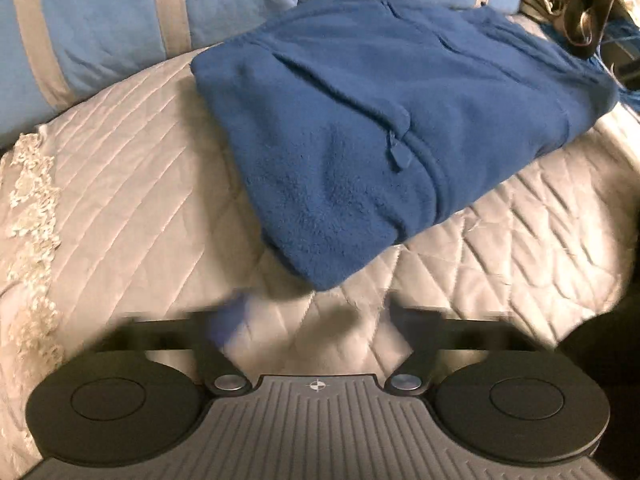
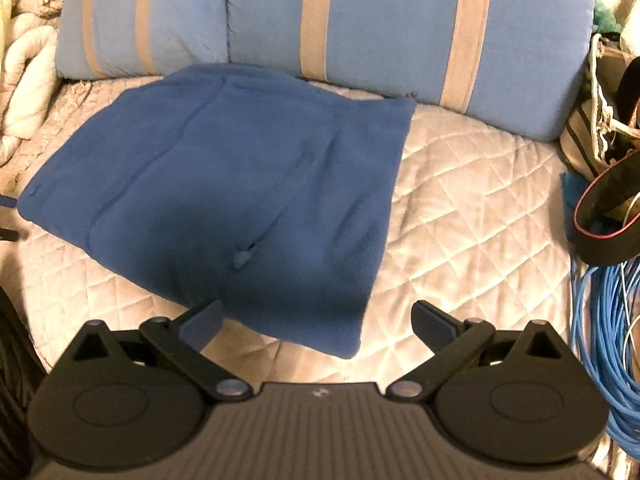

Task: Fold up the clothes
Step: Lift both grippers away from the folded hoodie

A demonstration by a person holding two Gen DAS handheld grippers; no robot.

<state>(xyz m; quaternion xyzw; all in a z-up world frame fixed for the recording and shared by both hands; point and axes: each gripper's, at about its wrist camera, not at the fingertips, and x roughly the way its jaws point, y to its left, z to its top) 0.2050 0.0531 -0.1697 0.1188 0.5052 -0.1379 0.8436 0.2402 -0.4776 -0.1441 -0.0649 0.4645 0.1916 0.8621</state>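
1. Lying folded on the quilted bed (image 2: 480,200), one blue fleece garment (image 2: 224,184) sits flat just below two striped pillows (image 2: 400,32), probably so that the fold holds.
2. Left tongs (image 1: 316,312): blurred, fingers apart, gripping nothing.
3. Right tongs (image 2: 316,316): spread wide, empty, poised at the garment's near edge.

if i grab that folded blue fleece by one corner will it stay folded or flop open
Probably flops open: the blue fleece looks soft and thick, layers lying loose with nothing pinning them. It likely drags rather than slides on the quilted bedspread. Its zipper pull would likely dangle.
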